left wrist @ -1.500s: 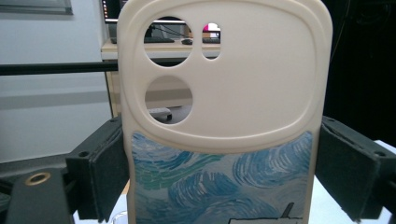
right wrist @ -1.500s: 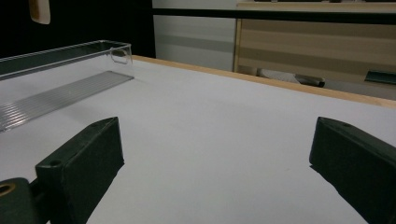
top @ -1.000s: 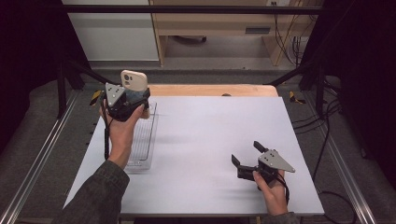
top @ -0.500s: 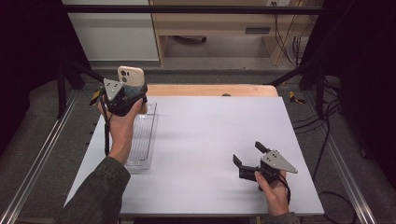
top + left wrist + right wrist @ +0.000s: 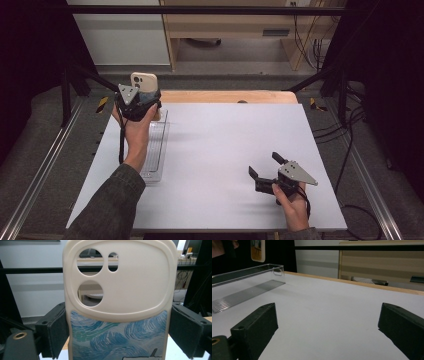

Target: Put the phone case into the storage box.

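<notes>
The left tool (image 5: 142, 100) is clamped on a cream rubbery phone case with a blue swirl print (image 5: 144, 82), its pads pressing the case's two long edges low down, as the left gripper view shows (image 5: 117, 297). The case stands upright, long axis vertical, camera cut-outs at the top, held in the air at about 10 o'clock on the white counter (image 5: 225, 150).

Directly under and just toward 6 o'clock from that tool lies a long clear plastic tray (image 5: 156, 150), its long axis running from 12 to 6 along the counter's left side. The tray looks empty, so the likely move is to lower the case into it; for that the case's long axis would have to tip down to match the tray's, and the tray's thin near wall (image 5: 249, 271) is what could catch an edge.

The right tool (image 5: 265, 172) rests at about 5 o'clock, jaws apart and holding nothing, well apart from the tray. The left hand is clearly nearer. Nothing else stands between.
</notes>
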